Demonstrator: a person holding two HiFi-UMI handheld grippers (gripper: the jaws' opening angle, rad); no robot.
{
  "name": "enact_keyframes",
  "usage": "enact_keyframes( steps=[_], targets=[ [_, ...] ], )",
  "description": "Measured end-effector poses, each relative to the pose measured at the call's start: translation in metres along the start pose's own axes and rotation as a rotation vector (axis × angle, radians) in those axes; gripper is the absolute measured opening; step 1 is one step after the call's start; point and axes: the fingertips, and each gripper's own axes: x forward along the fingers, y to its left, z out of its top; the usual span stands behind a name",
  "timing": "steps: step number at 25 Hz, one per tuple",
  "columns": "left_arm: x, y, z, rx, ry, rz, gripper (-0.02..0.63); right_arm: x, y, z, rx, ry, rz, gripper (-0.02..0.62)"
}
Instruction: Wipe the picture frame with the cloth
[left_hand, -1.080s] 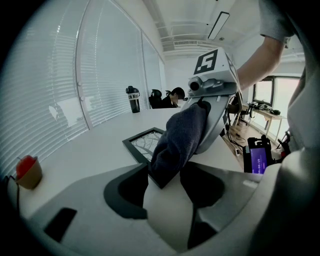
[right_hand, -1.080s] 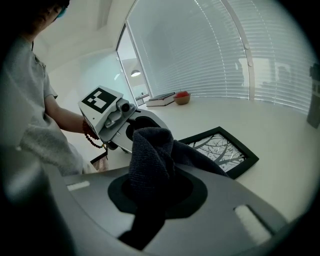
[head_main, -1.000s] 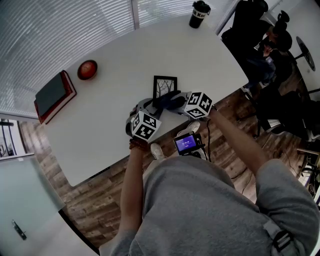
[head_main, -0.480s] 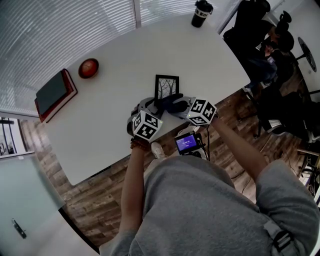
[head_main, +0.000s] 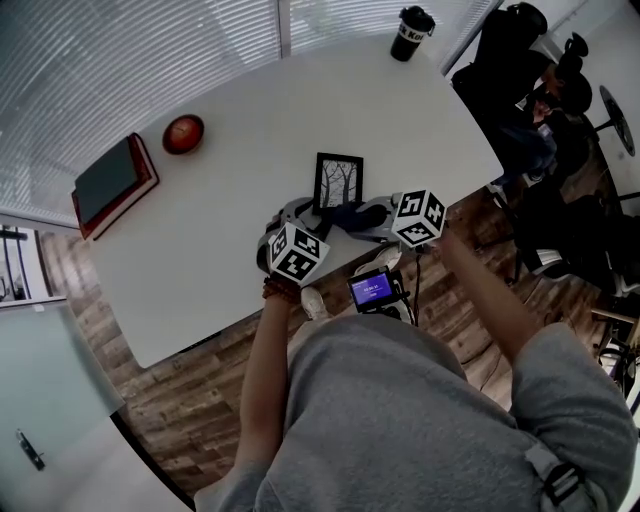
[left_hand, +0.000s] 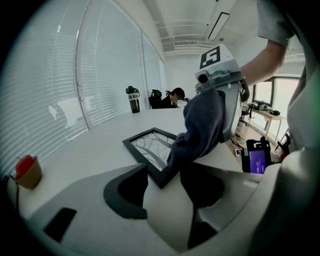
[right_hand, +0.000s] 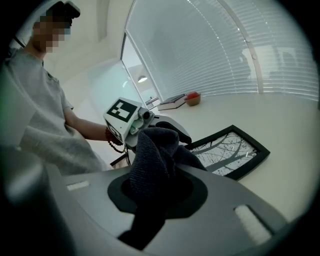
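Note:
A black picture frame (head_main: 339, 181) with a tree drawing lies flat on the white table (head_main: 240, 110). My left gripper (head_main: 298, 214) stands at its near left corner. In the left gripper view that corner (left_hand: 161, 179) sits between the jaws, with both pads against it. My right gripper (head_main: 362, 216) is shut on a dark cloth (head_main: 347, 213), which bulges out of its jaws (right_hand: 152, 160). The cloth (left_hand: 201, 125) hangs down onto the frame's near right edge, and the frame (right_hand: 231, 151) shows beyond it.
A red round thing (head_main: 183, 133) and a red-edged book (head_main: 110, 183) lie at the table's far left. A black cup (head_main: 411, 32) stands at the far edge. People sit beyond the table's right end (head_main: 530, 90). A small lit screen (head_main: 372, 289) hangs at my waist.
My right gripper has drawn the cloth back off the lower part of the frame toward its near right edge and risen slightly. More of the picture shows. The left gripper has kept still.

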Motion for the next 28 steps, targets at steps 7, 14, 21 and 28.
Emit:
enact_keyframes(
  steps=[7,14,21,28],
  targets=[
    [0.000,-0.001,0.001,0.000,-0.001,0.001,0.207,-0.047,-0.055,0.058,-0.037,-0.095,-0.073,0.071],
    [0.000,-0.002,0.002,0.003,-0.002,0.001,0.206,-0.078,-0.167,0.084,-0.083,-0.050,-0.600,0.071],
    [-0.002,-0.002,0.001,0.001,-0.003,0.003,0.206,-0.024,-0.180,0.061,-0.073,0.122,-0.598,0.071],
    [-0.003,-0.002,0.001,0.001,-0.002,0.000,0.206,-0.003,-0.171,0.059,-0.025,0.067,-0.570,0.067]
  ],
)
